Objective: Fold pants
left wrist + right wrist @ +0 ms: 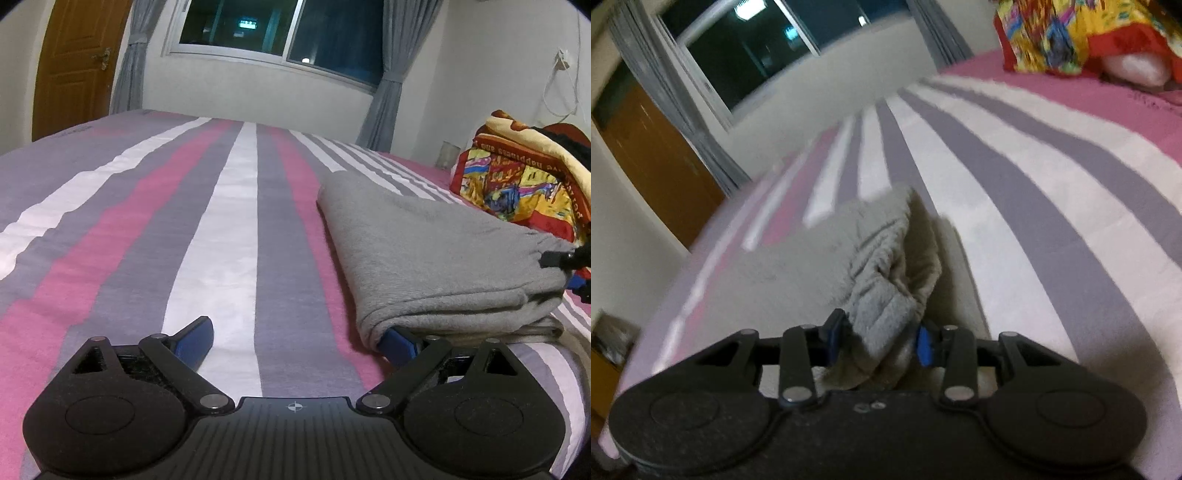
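The grey fleece pants [436,258] lie folded in a thick stack on the striped bed [221,221], right of centre in the left wrist view. My left gripper [299,339] is open; its right finger [400,341] is tucked under the stack's near corner and its left finger rests on the sheet. In the right wrist view my right gripper [879,338] is shut on a bunched edge of the pants [886,280]. It also shows as a black tip at the stack's right edge in the left wrist view [561,258].
A colourful yellow and red blanket [517,177] is piled at the bed's far right; it also shows in the right wrist view [1082,33]. A window with grey curtains [273,33] and a wooden door [74,62] stand beyond the bed.
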